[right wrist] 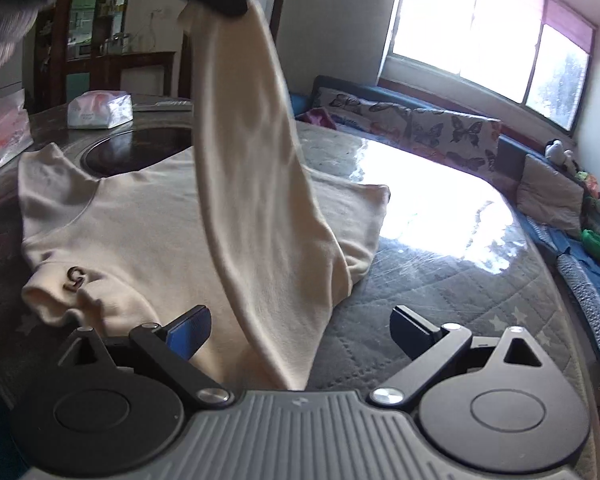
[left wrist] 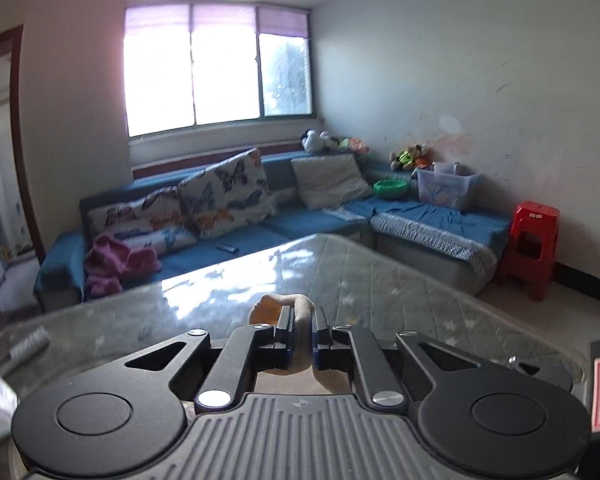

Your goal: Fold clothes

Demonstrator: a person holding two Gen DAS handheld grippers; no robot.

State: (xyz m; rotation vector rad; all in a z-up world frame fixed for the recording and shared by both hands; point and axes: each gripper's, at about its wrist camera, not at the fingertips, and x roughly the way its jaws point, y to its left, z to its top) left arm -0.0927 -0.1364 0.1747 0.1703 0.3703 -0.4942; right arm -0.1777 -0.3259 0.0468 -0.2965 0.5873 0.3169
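L gripper point(left wrist: 300, 326) was clamped on the cream sweater's point(right wrist: 148, 232) sleeve point(right wrist: 256, 184), lifted at 12 o'clock; R gripper point(right wrist: 300, 330) gaped wide, empty. Best carry the sleeve across the body w/o dragging (tabletop point(right wrist: 440, 280) looked slick).

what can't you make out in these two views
- Sweater: in the left wrist view only a pinched fold shows between the left gripper's fingers; the gripper body hides the rest.
- Sleeve: in the right wrist view its lower end goes behind the right gripper's body.
- Left gripper in the right wrist view: blurred and cut off by the top edge.
- Mark on the sweater: too small to read.
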